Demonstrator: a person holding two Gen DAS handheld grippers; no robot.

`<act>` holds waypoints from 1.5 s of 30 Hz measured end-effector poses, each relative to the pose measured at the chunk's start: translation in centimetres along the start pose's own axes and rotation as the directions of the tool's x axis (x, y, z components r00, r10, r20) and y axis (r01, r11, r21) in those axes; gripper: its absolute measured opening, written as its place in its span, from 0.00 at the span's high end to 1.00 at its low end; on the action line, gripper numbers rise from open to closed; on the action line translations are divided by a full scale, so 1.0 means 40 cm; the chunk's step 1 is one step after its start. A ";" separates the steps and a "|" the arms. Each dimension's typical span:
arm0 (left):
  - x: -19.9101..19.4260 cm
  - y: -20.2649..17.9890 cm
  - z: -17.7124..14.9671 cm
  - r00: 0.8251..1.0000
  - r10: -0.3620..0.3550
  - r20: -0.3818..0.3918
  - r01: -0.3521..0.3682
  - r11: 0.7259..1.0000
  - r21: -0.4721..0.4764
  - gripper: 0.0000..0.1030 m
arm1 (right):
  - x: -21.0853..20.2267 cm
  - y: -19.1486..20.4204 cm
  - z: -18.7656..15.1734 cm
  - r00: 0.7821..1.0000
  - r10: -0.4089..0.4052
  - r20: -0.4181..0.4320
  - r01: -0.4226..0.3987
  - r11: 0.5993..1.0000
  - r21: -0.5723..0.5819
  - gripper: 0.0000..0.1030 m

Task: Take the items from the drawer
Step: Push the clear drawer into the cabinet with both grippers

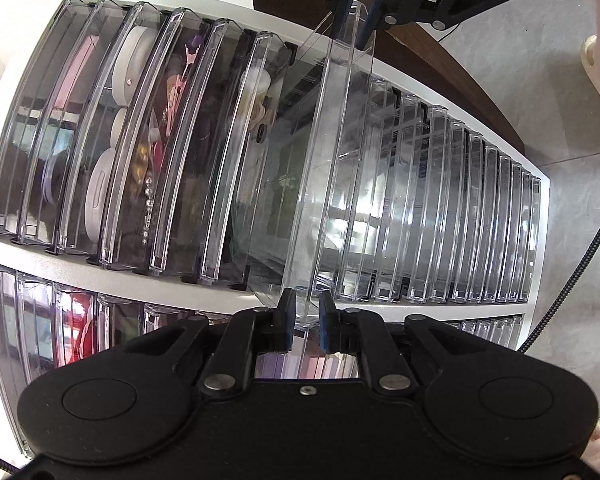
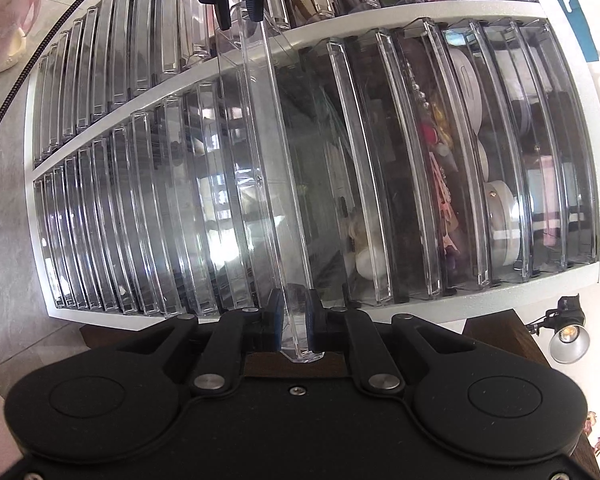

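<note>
A clear acrylic drawer (image 1: pixel 324 168) sticks out from its row in a white cabinet (image 1: pixel 112 280), and I hold its front panel at both ends. My left gripper (image 1: pixel 305 312) is shut on one end of the panel. My right gripper (image 2: pixel 295 322) is shut on the other end of the drawer (image 2: pixel 276 184). Each gripper shows at the top of the other's view: the right gripper (image 1: pixel 356 16) and the left gripper (image 2: pixel 239 4). I cannot make out anything inside the drawer through its clear walls.
Neighbouring drawers hold white round cases (image 1: pixel 134 60), hair clips and beads (image 1: pixel 168 120), and pale round items (image 2: pixel 366 256). The cabinet rests on a dark wooden surface (image 1: pixel 440 64) over a grey floor. A second drawer row (image 2: pixel 112 56) adjoins; a small lamp (image 2: pixel 568 340) stands nearby.
</note>
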State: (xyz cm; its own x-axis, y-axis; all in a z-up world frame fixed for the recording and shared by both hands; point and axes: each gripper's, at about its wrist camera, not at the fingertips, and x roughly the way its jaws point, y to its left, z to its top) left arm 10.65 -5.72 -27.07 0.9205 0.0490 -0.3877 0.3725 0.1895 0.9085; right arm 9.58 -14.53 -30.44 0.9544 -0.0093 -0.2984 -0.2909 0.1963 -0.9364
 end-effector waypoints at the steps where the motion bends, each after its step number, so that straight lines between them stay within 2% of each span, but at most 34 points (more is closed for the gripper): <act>1: 0.004 0.001 0.001 1.000 0.000 0.000 0.000 1.000 -0.001 0.87 | 0.005 -0.001 0.000 1.000 0.000 0.000 0.000 1.000 0.001 0.90; 24: 0.120 0.025 0.014 1.000 0.027 -0.013 -0.027 1.000 -0.003 0.87 | 0.134 -0.044 0.006 1.000 -0.009 -0.005 0.010 0.999 0.040 0.90; 45: 0.188 0.058 0.010 0.998 0.055 -0.024 -0.055 0.998 0.011 0.87 | 0.231 -0.074 0.025 1.000 -0.009 -0.001 0.009 0.998 0.057 0.89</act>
State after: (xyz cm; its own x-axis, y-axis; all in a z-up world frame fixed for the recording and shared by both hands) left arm 18.48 -5.31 -27.80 0.9365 0.0824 -0.3408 0.3229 0.1759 0.9299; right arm 19.31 -14.20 -30.24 0.9568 -0.0116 -0.2905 -0.2784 0.2521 -0.9268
